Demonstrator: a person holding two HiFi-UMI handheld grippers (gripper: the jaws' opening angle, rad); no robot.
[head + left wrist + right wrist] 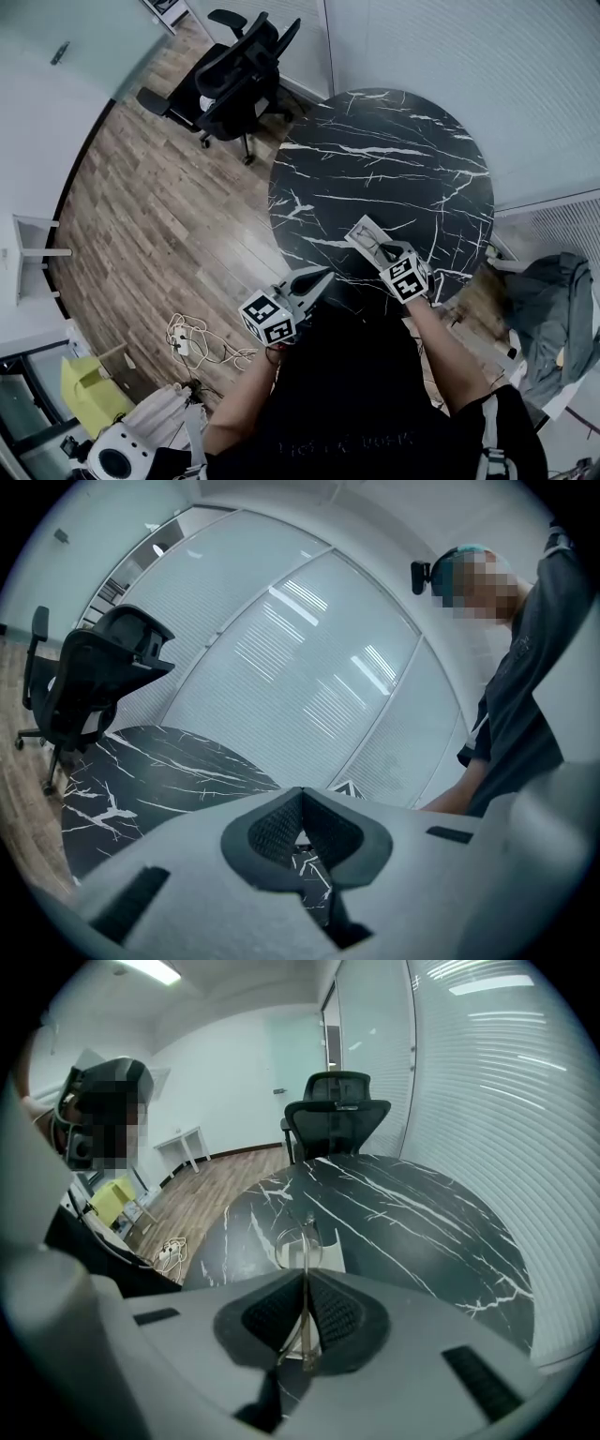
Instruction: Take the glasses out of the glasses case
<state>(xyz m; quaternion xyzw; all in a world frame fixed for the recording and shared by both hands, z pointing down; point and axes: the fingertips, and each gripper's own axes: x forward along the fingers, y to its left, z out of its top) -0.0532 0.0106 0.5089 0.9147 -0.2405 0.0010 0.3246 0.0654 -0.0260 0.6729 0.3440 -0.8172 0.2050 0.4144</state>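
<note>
On the near side of the round black marble table (394, 150) lies the open white glasses case (361, 232). My right gripper (382, 253) hovers just over its near end, shut on the thin wire-framed glasses (298, 1246). In the right gripper view the frame runs straight between the pads, one lens sticks out beyond the tips, and the case (330, 1252) lies below. My left gripper (322, 276) is at the table's near-left edge, apart from the case, shut with nothing between its fingers (302, 803).
A black office chair (239, 75) stands on the wooden floor beyond the table's left side. Glass walls with blinds close in the far and right sides. Cables (192, 342) and a yellow box (89, 389) lie on the floor at left, and clothes (553, 291) lie at right.
</note>
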